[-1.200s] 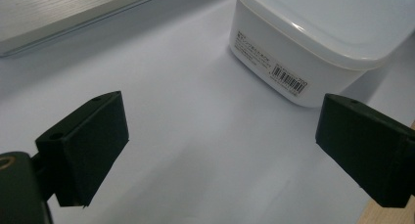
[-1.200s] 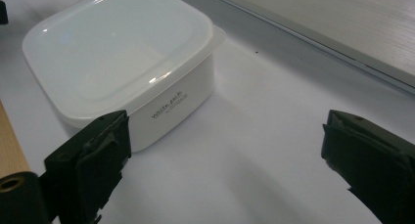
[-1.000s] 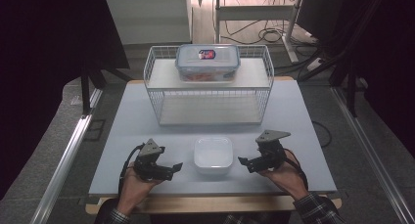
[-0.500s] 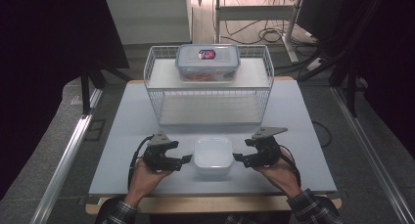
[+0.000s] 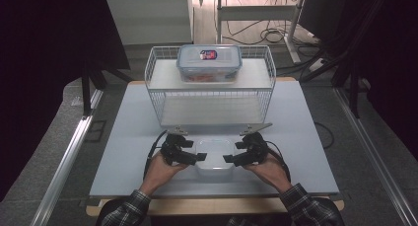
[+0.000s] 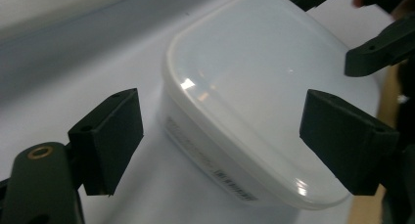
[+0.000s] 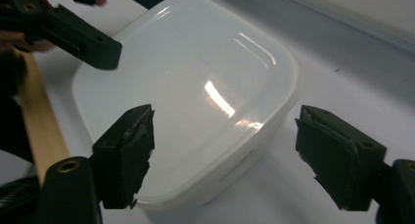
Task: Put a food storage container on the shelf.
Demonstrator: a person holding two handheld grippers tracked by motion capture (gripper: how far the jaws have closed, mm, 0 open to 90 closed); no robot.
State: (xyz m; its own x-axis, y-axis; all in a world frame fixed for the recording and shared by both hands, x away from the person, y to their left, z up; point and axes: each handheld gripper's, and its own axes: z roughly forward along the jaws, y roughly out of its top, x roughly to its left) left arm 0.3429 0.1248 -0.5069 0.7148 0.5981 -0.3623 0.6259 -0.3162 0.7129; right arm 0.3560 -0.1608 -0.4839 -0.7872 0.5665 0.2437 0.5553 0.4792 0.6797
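A white wire rack (image 5: 212, 95) stood at the far middle of the pale tabletop (image 5: 123, 137). On its upper shelf rested a clear lidded food container (image 5: 209, 62) with a blue rim, a small label on its lid. Beyond the tabletop, cables (image 5: 268, 36) lay on the floor. A metal rail (image 5: 69, 157) ran along the left side.

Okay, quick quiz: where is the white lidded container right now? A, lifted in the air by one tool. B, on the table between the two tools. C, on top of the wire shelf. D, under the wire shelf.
B: the high view shows the white container sitting on the table, with the left tool at one side and the right tool at the other, in front of the wire shelf.
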